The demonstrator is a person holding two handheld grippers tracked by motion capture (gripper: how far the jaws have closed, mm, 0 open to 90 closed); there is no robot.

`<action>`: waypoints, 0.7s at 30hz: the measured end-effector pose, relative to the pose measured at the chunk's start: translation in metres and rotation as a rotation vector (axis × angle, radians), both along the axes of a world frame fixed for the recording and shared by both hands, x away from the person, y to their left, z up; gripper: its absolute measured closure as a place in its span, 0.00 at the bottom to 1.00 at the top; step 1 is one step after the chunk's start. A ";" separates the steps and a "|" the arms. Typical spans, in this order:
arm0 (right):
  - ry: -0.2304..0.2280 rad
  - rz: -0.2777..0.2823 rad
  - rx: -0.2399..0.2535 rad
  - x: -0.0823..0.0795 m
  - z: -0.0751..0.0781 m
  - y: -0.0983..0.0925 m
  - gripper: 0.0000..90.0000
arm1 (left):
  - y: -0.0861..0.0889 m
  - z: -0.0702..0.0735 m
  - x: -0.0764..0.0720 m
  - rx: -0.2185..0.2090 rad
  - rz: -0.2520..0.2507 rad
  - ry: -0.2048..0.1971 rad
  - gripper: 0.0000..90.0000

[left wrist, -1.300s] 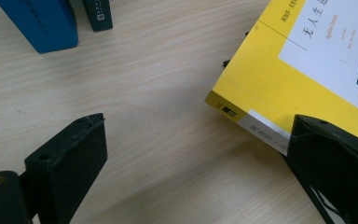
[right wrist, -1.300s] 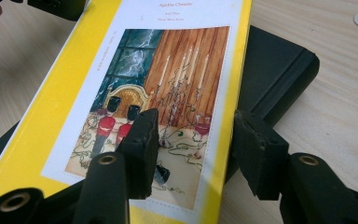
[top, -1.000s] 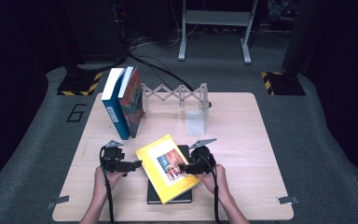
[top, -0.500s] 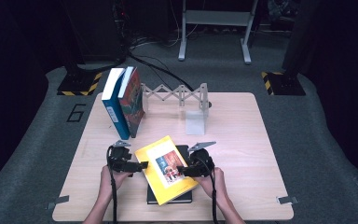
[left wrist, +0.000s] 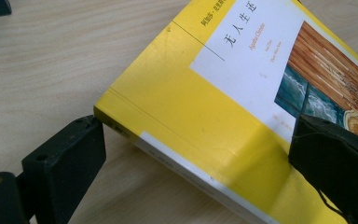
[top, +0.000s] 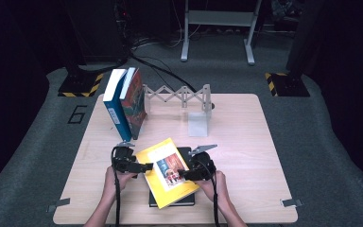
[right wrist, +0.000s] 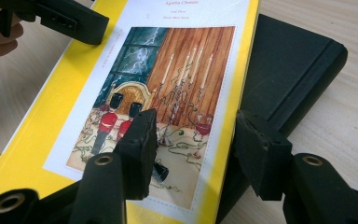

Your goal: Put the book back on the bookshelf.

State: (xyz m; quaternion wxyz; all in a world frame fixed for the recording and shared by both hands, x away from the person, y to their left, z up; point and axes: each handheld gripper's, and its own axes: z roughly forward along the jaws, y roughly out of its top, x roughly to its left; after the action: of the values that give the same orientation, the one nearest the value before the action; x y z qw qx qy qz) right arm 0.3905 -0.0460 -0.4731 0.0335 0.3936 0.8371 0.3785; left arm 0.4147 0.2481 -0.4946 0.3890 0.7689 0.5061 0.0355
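While I watch from the side, the left tool (top: 145, 167) has slid in from the bare wood to the near corner of the yellow book (top: 168, 172). A moment ago it was off to the side of the book; now the corner sits right between its two jaws. Those jaws have just been opening wider. One stands against the spine corner and the other hangs over the cover, and I do not see them pinching yet.

The right tool (top: 182, 173) has hardly moved. It waits at the other long edge of the yellow book. Its jaws stand apart too, one lying over the picture on the cover and one just past the edge, above the black book (right wrist: 289, 60). I see no squeeze there either.

The yellow book lies between the two tools, turned a bit crooked on top of the black book, which lies flat on the counter (top: 246, 142). Far ahead of both tools, two books (top: 125, 101) stand leaning at the end of a grey folding rack (top: 179, 97), with open room along the rack beside them.

So I think this is the get-ready part. Both tools now have a side of the yellow book. Next, I guess, they must close on it together and lift it off the black one. If only one closes, the book may swing or slip.
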 end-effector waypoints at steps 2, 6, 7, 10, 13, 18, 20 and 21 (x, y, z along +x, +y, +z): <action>-0.005 0.007 -0.003 0.000 0.000 0.001 0.54 | 0.000 0.000 0.001 -0.001 -0.002 0.012 0.02; -0.001 0.000 -0.007 -0.001 0.000 0.002 0.53 | 0.000 -0.002 0.004 -0.028 -0.020 0.037 0.02; 0.000 0.000 -0.003 -0.001 0.000 0.003 0.53 | -0.001 -0.004 0.006 -0.049 -0.019 0.048 0.02; -0.008 0.003 0.002 -0.003 -0.001 0.005 0.52 | -0.001 -0.006 0.008 -0.068 -0.050 0.071 0.02; 0.002 -0.001 -0.006 -0.004 -0.001 0.007 0.52 | -0.003 -0.004 0.007 -0.064 -0.045 0.054 0.04; 0.002 -0.001 -0.007 -0.003 -0.001 0.010 0.52 | -0.005 0.008 0.006 -0.011 -0.030 0.005 0.06; -0.002 0.002 -0.006 -0.003 -0.001 0.012 0.52 | -0.003 0.012 0.006 -0.007 -0.034 -0.011 0.08; -0.003 0.006 -0.007 -0.002 -0.001 0.014 0.52 | -0.002 0.015 0.007 -0.011 -0.030 -0.016 0.08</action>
State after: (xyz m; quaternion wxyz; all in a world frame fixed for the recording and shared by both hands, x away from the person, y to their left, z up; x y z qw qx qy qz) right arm 0.3885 -0.0324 -0.4741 0.0351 0.3903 0.8395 0.3765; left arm 0.4214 0.2459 -0.4799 0.3978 0.7740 0.4915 0.0330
